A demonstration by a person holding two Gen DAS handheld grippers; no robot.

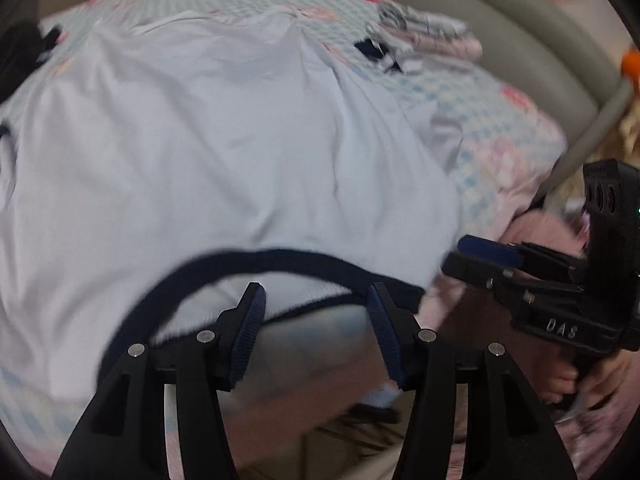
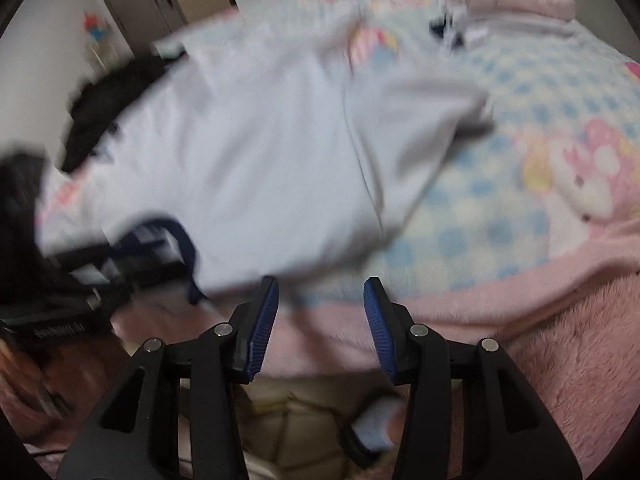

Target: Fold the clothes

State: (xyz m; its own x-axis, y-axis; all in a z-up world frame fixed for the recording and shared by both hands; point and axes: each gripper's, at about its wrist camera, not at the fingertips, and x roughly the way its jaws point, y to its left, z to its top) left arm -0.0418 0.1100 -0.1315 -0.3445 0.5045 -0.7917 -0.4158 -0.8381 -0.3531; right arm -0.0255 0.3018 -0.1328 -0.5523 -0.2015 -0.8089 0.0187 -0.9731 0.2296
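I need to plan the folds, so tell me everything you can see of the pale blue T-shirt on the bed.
The pale blue T-shirt looks like thin, soft cotton with a dark navy neckband. It lies spread and creased on the checked floral blanket, neck toward the bed's near edge, one short sleeve flopped out sideways. The open left gripper hovers at the collar; the open right gripper sits near the shoulder edge. Neither grips it.

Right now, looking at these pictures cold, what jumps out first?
A big pale blue T-shirt with a dark navy collar lies spread across the bed, filling most of both views. Under it shows a checked blanket with pink cartoon figures. Both grippers, left and right, hover open at its near edge.
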